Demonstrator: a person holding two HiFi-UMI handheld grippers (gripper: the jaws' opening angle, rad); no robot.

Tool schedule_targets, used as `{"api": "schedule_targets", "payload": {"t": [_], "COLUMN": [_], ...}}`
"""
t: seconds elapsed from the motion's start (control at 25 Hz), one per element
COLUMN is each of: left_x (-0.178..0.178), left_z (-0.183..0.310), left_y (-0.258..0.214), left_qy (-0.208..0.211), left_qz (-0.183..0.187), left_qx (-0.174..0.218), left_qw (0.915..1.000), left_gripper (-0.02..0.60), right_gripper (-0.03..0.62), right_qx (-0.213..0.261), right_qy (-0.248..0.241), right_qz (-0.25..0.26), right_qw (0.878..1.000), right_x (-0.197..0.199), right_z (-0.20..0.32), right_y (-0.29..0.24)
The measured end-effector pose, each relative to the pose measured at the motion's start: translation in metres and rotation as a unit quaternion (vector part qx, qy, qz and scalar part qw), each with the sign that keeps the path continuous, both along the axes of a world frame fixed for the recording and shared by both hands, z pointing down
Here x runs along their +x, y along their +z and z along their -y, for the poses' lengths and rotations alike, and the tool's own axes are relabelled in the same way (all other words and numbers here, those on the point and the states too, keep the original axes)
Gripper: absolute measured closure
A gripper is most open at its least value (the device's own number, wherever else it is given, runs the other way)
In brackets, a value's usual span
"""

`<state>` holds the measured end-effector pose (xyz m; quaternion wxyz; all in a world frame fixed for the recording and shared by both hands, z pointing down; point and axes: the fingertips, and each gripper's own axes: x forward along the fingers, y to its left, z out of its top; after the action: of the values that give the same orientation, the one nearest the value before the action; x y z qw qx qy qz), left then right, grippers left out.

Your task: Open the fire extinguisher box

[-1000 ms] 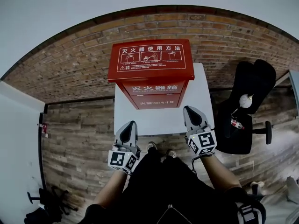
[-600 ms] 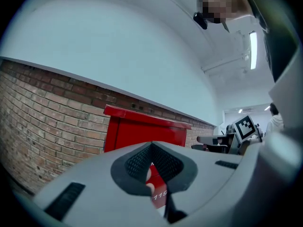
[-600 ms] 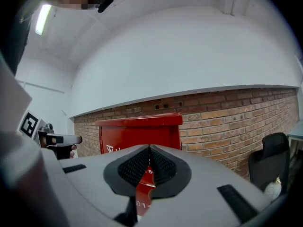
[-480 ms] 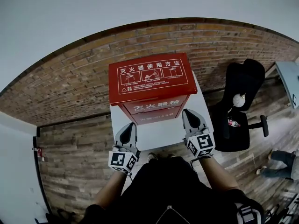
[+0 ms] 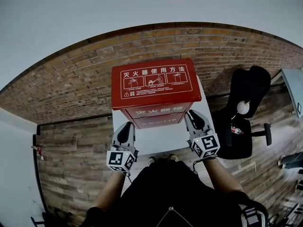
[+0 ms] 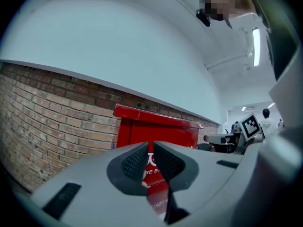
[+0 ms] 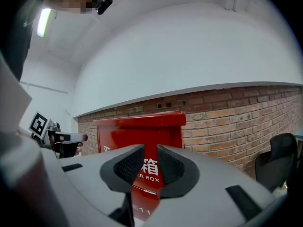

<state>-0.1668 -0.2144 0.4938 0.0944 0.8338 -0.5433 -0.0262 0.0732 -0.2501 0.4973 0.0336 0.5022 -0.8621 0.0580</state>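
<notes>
Both hands have neared the red box (image 5: 156, 82), shut, white print on top. Left gripper (image 5: 126, 126) closed, empty; right gripper (image 5: 193, 115) just parting, empty.

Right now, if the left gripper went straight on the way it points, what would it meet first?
The left gripper, jaws shut and empty, aims at the fire extinguisher box. Nothing shows in between, so it would probably meet the box's red front first; the gap is hard to judge.
</notes>
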Motion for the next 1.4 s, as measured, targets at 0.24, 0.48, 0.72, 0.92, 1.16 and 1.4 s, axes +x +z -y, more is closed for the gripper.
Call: {"api": "schedule_targets", "payload": {"t": [0.24, 0.48, 0.72, 0.92, 1.16, 1.4], "left_x": [-0.016, -0.035, -0.031, -0.030, -0.031, -0.032], "left_z": [0.013, 0.030, 0.045, 0.057, 0.066, 0.067], "left_y": [-0.008, -0.030, -0.044, -0.045, -0.047, -0.047], "left_qy": [0.009, 0.027, 0.057, 0.069, 0.078, 0.077], "left_qz": [0.012, 0.032, 0.055, 0.057, 0.045, 0.045], "left_qx": [0.008, 0.021, 0.026, 0.022, 0.024, 0.028], "left_qw": [0.9998, 0.9989, 0.9965, 0.9958, 0.9956, 0.9956], "left_gripper": [0.352, 0.254, 0.203, 0.199, 0.199, 0.201], "right_gripper": [0.387, 0.339, 0.327, 0.324, 0.324, 0.326], "right_qx": [0.015, 0.038, 0.037, 0.030, 0.024, 0.028], "right_qy": [-0.013, -0.033, -0.076, -0.087, -0.093, -0.089], "right_qz": [0.000, 0.005, -0.019, -0.020, -0.020, -0.020], "right_qw": [1.000, 0.999, 0.996, 0.996, 0.995, 0.995], "right_x": [0.026, 0.045, 0.033, 0.025, 0.023, 0.025], "right_z": [0.008, 0.025, 0.032, 0.040, 0.047, 0.047], "right_y": [-0.011, -0.040, -0.047, -0.048, -0.049, -0.048]}}
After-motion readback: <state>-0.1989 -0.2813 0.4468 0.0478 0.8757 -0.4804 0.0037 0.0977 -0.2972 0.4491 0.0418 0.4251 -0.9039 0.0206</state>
